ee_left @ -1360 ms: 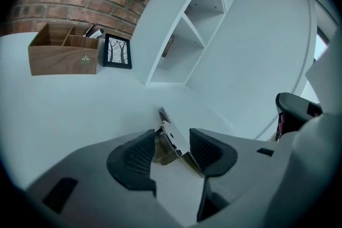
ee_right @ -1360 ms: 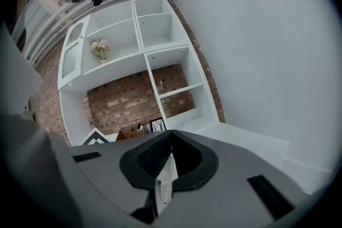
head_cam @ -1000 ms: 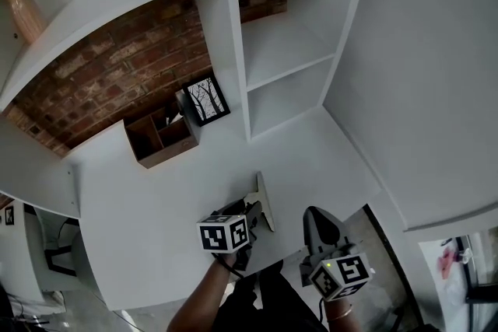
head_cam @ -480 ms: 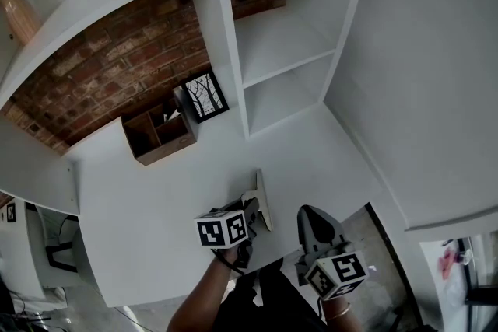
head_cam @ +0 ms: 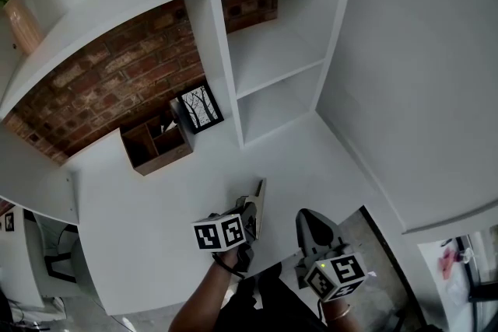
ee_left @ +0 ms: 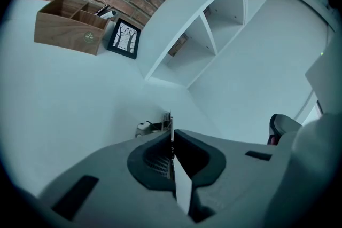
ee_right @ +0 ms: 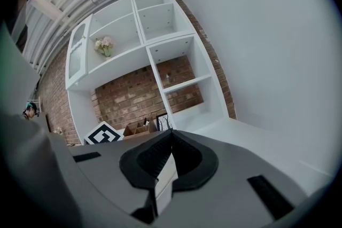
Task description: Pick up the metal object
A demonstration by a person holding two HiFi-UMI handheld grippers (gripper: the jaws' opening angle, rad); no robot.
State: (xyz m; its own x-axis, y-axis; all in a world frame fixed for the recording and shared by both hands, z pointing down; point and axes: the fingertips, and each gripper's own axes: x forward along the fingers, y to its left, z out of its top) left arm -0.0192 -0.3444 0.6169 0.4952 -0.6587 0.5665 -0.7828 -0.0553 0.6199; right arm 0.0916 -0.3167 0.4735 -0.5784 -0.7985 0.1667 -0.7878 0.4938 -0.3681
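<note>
The metal object is a thin flat plate with a small bracket, near the front edge of the white desk. My left gripper is shut on it. In the left gripper view the plate's edge sticks out straight ahead from between the pressed jaws of the left gripper, with the bracket to its left. My right gripper hangs off the desk's front right, jaws pointing up at the shelves. In its own view the right gripper is shut with nothing in it.
A wooden organiser box and a framed tree picture stand at the back against the brick wall. A white shelf unit rises at the back right. A white wall bounds the desk's right side.
The left gripper's jaws have closed on the metal plate, which now leans a little to the left with its top. The right gripper has barely moved.
</note>
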